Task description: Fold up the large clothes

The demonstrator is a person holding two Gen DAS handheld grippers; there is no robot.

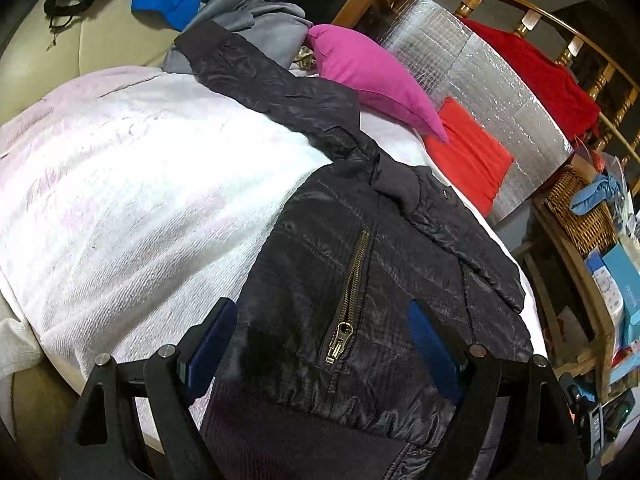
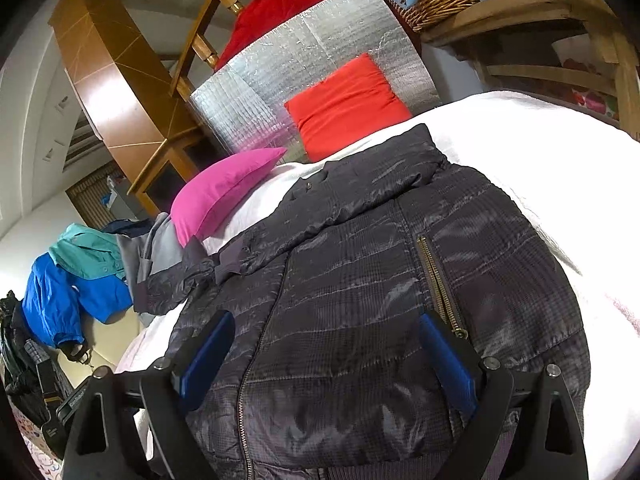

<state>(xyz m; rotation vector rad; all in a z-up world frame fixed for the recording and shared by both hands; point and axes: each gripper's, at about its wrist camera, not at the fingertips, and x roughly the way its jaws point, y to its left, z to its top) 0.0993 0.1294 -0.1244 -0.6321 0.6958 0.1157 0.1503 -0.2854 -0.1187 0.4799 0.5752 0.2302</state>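
A dark quilted jacket is lying front-up on the white blanket covering the bed. The left hand-held gripper is hovering over its hem with fingers spread wide, the brass pocket zipper between them. The right hand-held gripper is likewise spread over the jacket's lower front. A pink pillow is sitting at ten o'clock of the collar in the right view.
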